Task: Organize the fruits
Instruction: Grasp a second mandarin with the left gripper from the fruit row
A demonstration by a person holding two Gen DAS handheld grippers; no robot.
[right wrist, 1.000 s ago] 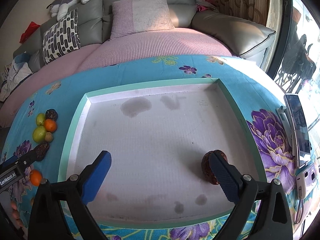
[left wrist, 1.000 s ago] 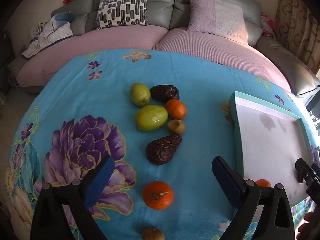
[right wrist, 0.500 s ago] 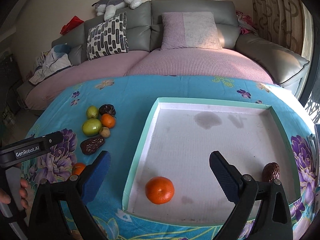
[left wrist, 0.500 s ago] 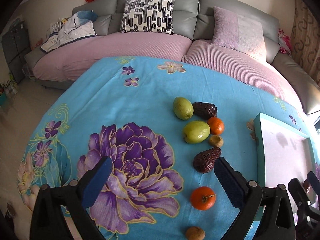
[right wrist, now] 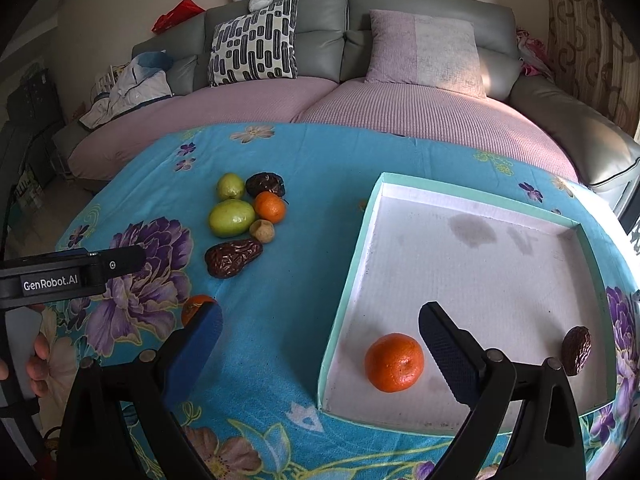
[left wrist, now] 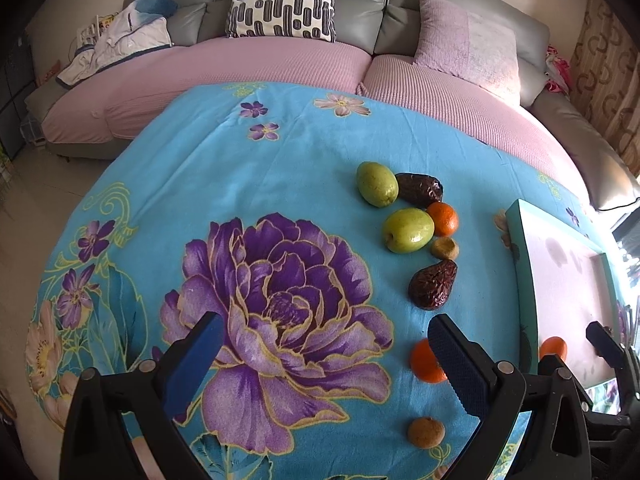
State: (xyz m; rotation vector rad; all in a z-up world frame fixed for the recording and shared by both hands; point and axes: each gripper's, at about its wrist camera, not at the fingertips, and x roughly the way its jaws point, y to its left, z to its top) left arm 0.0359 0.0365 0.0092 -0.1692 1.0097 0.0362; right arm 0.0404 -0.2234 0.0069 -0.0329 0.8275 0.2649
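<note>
Two grippers, left gripper (left wrist: 326,354) and right gripper (right wrist: 320,334), jaws spread, empty. Floral tablecloth (left wrist: 240,168), sofa (right wrist: 400,40) behind. Fruit cluster (right wrist: 244,220) left of tray (right wrist: 348,280); orange (right wrist: 394,362) inside, near edge.

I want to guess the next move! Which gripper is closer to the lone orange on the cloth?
Probably the left gripper. Its open jaws hang right by the loose orange on the cloth, while the right gripper, also open, straddles the tray edge.

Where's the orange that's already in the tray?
In the right wrist view, the orange sits in the tray, near its front left corner, between the open right gripper's fingers.
</note>
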